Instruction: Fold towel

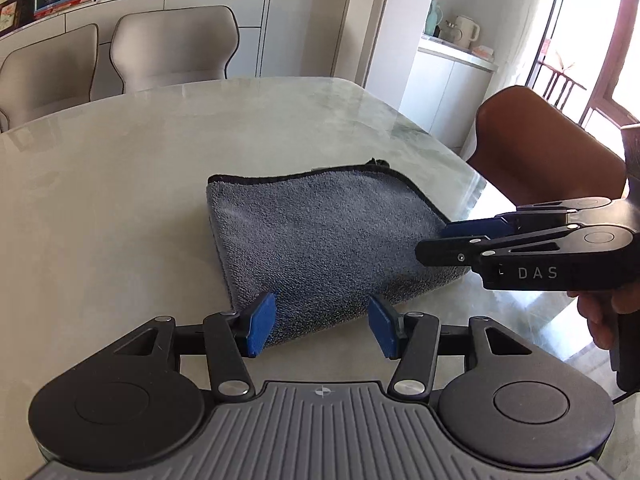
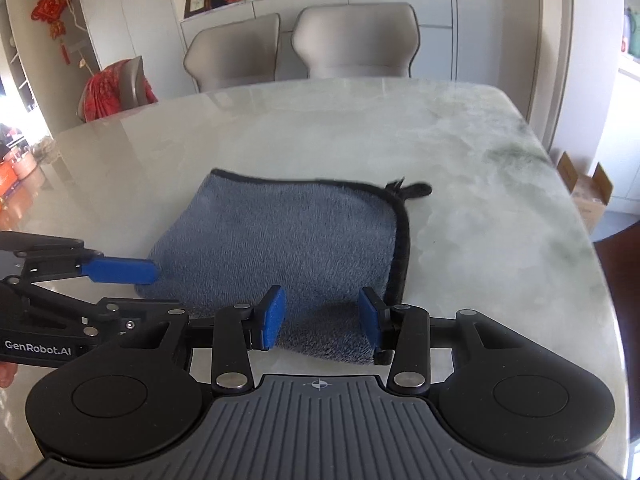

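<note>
On the marble table (image 1: 120,200), straight ahead of both grippers, lies a grey towel (image 1: 320,236) with black edging, folded into a thick square, flat. Left gripper (image 1: 322,326): blue pads spread wide, nothing between them, its tips at the towel's near edge, which shows in the gap. Right gripper (image 2: 322,322): also wide open, holding nothing, poised over the towel's near corner; the black hem runs just beyond its right pad (image 2: 370,322). In the left wrist view the right gripper comes in from the right, its tips over the towel's right edge; contact can't be judged. In the right wrist view the left gripper enters from the left, one blue pad at the towel's left side. Hanging loop (image 2: 416,190) sticks out at the far right corner. Two beige chairs (image 2: 296,48) beyond the table's far side.
</note>
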`<action>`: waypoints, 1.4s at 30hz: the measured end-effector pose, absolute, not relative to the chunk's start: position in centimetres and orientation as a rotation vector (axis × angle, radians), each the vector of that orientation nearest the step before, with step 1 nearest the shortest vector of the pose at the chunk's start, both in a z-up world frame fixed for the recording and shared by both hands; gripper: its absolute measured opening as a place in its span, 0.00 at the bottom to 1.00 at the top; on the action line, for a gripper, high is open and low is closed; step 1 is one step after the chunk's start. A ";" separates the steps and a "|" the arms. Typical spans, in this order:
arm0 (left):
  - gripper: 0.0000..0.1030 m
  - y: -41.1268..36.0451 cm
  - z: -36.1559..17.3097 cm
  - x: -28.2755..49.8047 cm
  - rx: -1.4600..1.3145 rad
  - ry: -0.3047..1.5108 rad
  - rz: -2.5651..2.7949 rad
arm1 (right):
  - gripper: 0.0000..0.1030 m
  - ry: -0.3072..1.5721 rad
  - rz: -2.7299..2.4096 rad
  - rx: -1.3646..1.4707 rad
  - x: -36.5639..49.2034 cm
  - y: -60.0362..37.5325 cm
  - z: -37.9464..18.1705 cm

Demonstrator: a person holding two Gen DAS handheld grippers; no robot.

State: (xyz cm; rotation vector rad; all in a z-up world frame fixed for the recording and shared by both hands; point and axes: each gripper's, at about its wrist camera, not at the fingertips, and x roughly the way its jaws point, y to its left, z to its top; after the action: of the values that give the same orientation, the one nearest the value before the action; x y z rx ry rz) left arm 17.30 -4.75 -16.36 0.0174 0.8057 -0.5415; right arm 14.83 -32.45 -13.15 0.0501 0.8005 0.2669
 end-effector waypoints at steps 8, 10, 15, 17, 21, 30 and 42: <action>0.60 -4.5 -17.8 17.1 0.046 0.848 -0.457 | 0.43 0.845 0.262 0.043 14.3 -32.1 -14.3; 0.60 -4.5 -18.0 17.2 0.045 0.874 -0.435 | 0.43 0.848 0.252 0.055 14.4 -32.1 -14.1; 0.61 -4.5 -17.4 16.4 0.040 0.878 -0.388 | 0.50 0.823 0.216 0.062 13.8 -32.0 -12.8; 0.62 -4.8 -16.9 15.9 0.049 0.871 -0.375 | 0.61 0.796 0.196 0.059 13.0 -31.9 -12.1; 0.67 -5.1 -15.8 14.8 0.060 0.860 -0.342 | 0.75 0.781 0.155 0.063 11.1 -31.7 -11.5; 0.68 -4.6 -14.8 11.6 0.044 0.856 -0.288 | 0.93 0.800 0.061 0.093 6.0 -31.8 -12.5; 0.81 -3.2 -14.9 7.1 0.032 0.808 -0.232 | 0.99 0.771 0.011 0.119 1.6 -31.9 -13.3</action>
State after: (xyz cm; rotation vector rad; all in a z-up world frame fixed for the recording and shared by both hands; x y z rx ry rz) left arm 7.05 -3.15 -14.94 0.0325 0.8083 -0.2316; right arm 1.64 -31.95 -13.27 0.1192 0.7708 0.0110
